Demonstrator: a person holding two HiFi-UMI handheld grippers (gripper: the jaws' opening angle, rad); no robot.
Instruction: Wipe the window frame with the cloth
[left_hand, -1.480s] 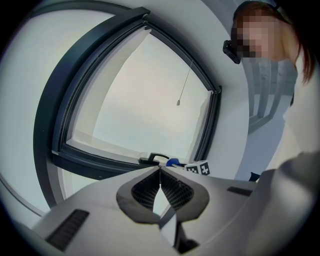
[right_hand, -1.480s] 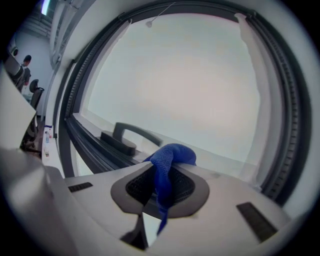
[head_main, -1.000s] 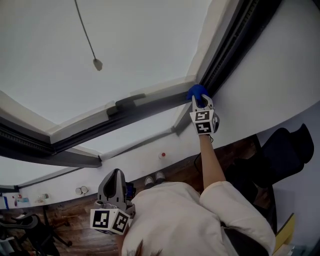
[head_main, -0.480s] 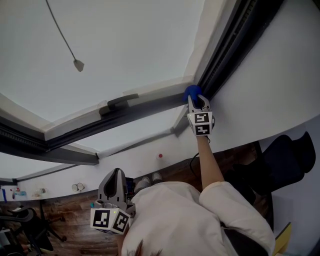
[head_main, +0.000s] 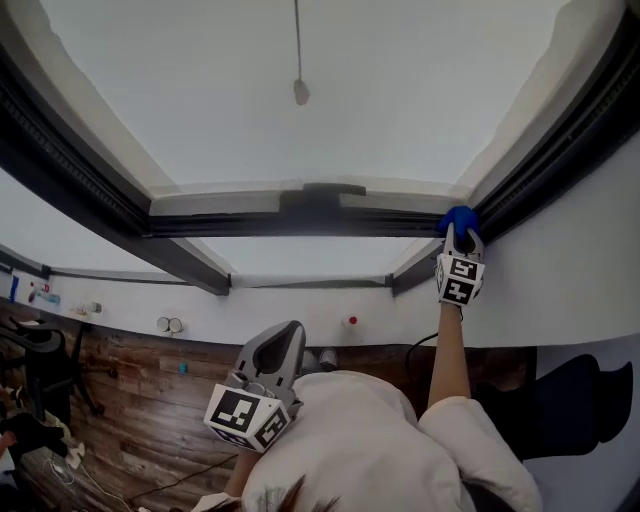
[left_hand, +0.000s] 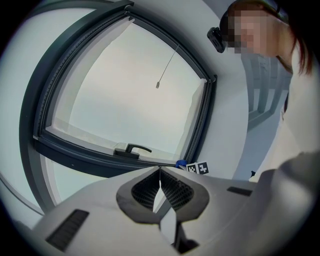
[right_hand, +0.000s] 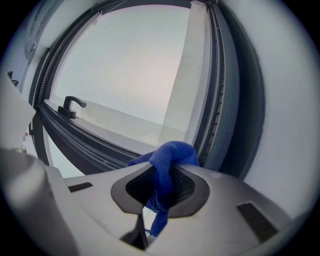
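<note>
Your right tool (head_main: 460, 240) pinches the blue cloth (head_main: 458, 219) at the lower right corner of the window frame (head_main: 240, 226), the cloth bunching out past its jaws. Your left tool (head_main: 288, 340), jaws pressed together on nothing, hangs low by your chest.

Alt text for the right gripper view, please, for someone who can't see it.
The right claw is shut on a blue cloth, which bunches up above the claw near the lower right corner of a dark window frame. A black handle sits on the frame's bottom rail at the left, with pale glass above it.
</note>
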